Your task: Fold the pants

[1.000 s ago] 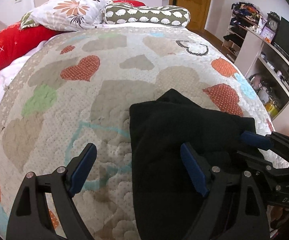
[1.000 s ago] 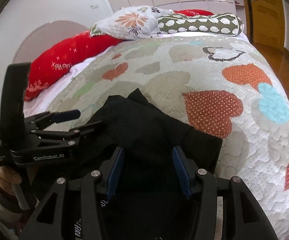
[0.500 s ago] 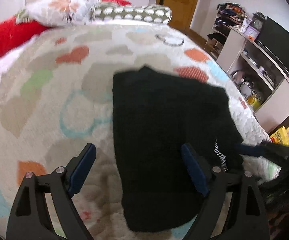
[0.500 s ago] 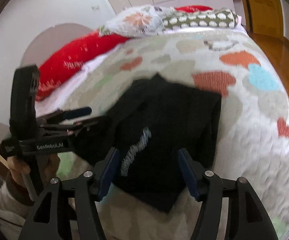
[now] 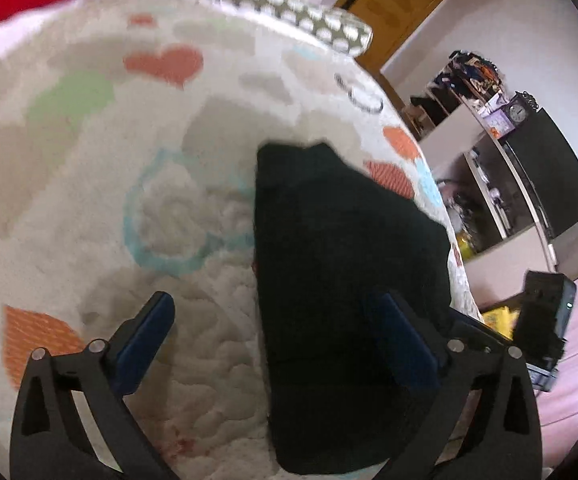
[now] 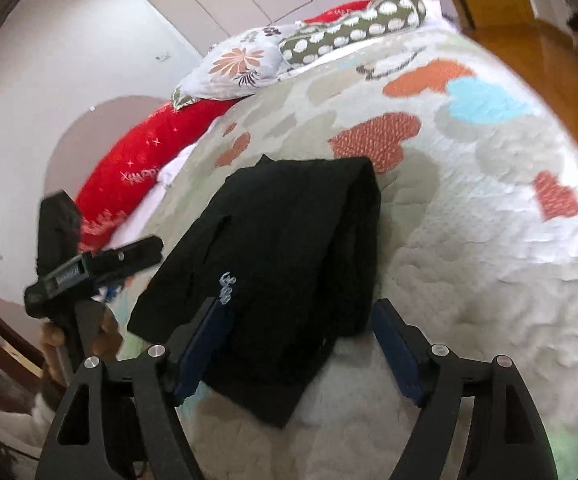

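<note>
The black pants (image 5: 341, 280) lie folded in a flat bundle on the heart-patterned quilt (image 5: 89, 200). My left gripper (image 5: 273, 340) hovers over their near left edge. Its jaws are opening wide, one finger above the quilt and the other above the cloth, gripping nothing. In the right wrist view the pants (image 6: 281, 248) show a small white logo (image 6: 229, 280). My right gripper (image 6: 301, 340) hangs over their near end, jaws opening, cloth below them but not pinched. The left gripper (image 6: 129, 256) shows at the left, held by a hand (image 6: 53, 340).
Pillows (image 6: 241, 64) and a red cushion (image 6: 141, 160) lie at the head of the bed. A wooden door (image 5: 405, 8), shelves (image 5: 489, 184) and a dark screen (image 5: 549, 176) stand beyond the bed's right edge. Wooden floor (image 6: 549, 60) runs alongside.
Both grippers have drawn back from the pants and spread their jaws wider. The pants, earlier bunched at the fingers, now lie flat on the quilt. Both views have rolled.
</note>
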{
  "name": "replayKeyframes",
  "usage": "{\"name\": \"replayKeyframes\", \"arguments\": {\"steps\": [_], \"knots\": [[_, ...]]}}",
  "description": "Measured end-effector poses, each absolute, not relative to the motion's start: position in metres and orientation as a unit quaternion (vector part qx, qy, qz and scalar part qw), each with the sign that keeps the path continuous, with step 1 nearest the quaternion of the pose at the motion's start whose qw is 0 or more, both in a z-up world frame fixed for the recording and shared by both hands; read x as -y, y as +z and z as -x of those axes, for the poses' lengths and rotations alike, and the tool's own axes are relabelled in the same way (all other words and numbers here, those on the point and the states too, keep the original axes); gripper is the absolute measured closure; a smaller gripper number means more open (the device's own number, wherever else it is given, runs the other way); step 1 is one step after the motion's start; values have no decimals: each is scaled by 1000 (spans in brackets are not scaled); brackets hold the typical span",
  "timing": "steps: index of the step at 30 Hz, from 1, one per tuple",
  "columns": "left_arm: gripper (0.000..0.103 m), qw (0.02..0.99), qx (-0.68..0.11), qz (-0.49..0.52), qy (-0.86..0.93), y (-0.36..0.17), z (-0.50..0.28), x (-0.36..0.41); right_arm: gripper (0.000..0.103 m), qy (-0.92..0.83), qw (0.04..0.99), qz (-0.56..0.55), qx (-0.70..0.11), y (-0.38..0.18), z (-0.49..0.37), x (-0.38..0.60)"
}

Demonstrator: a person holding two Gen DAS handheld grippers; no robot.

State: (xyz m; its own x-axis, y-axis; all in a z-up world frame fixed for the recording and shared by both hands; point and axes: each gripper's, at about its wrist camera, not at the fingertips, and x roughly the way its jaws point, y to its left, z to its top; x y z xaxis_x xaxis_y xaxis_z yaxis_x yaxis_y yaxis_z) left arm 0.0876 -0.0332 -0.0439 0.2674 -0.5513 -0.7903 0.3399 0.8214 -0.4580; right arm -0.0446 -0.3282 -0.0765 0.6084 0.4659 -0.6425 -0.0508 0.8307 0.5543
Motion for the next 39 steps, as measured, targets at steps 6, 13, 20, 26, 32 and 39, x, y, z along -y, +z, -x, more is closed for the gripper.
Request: {"name": "replayKeyframes", "arguments": {"steps": [6,13,20,26,32,39], "knots": [[0,788,-532,116,-286,-51,-84,39,15,165,859,-255,-412,-85,30,320],[1,786,-521,80,-323,-49,-71,62,25,185,850,-293,-398,-90,36,331],[38,807,-482,17,-342,-11,-69,70,74,197,869,-254,-377,-64,22,306],[38,849,-428,11,-311,34,-109,46,75,219,888,-222,-338,-26,-20,281],[38,855,-448,10,-261,13,-161,21,75,229,884,-215,-347,-37,-92,253],[14,838,-496,59,-220,-44,-180,-5,61,190,861,-206,-425,-92,-128,246]]}}
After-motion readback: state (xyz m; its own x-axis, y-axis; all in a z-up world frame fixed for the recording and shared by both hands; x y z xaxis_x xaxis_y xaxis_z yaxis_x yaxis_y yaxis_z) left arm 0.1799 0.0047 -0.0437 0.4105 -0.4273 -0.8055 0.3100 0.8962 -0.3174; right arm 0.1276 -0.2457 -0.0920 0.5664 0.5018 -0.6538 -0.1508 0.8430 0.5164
